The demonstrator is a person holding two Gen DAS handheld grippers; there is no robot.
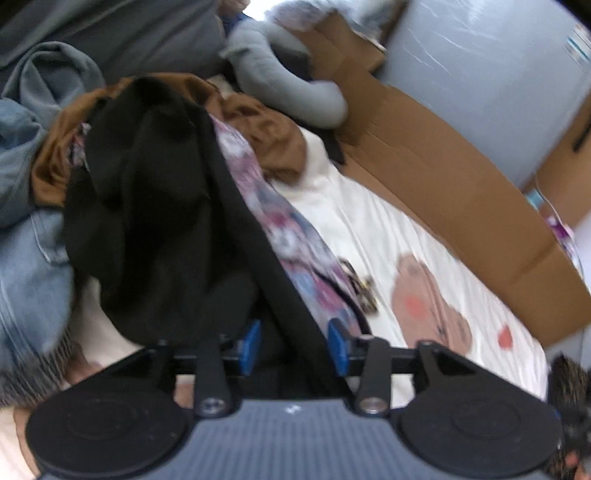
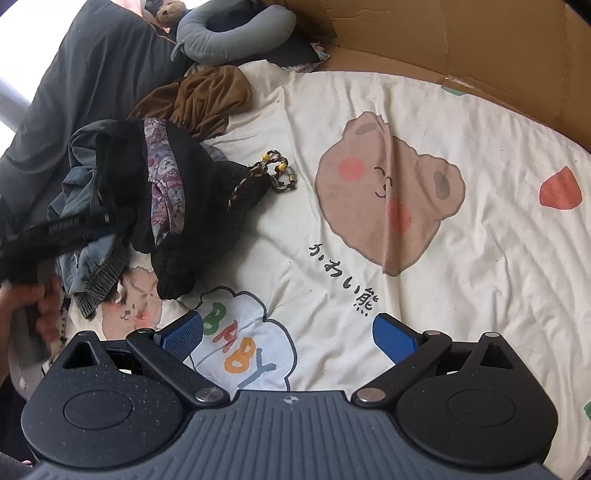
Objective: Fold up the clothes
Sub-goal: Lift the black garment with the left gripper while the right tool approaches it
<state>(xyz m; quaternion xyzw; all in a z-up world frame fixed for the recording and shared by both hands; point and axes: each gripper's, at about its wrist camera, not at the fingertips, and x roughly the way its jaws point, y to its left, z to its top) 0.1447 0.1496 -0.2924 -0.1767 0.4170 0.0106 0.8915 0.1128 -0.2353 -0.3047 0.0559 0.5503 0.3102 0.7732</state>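
A black garment with a floral purple lining (image 1: 147,206) lies crumpled on the cream bear-print bedsheet (image 1: 369,229). A black band of it runs between the blue pads (image 1: 251,343) of my left gripper (image 1: 294,343), whose jaws stand apart and do not pinch it. The right wrist view shows the same garment (image 2: 173,206) at the left, with the blurred left gripper (image 2: 55,229) beside it. My right gripper (image 2: 288,332) hangs wide open over the sheet (image 2: 480,166), with only the printed cloth between its fingers.
A brown garment (image 2: 207,96), denim clothes (image 2: 92,258) and a dark grey blanket (image 2: 92,74) pile up at the left. A grey neck pillow (image 2: 236,33) lies at the back. A cardboard wall (image 2: 461,44) borders the far right. A beaded braided cord (image 2: 277,171) lies beside the black garment.
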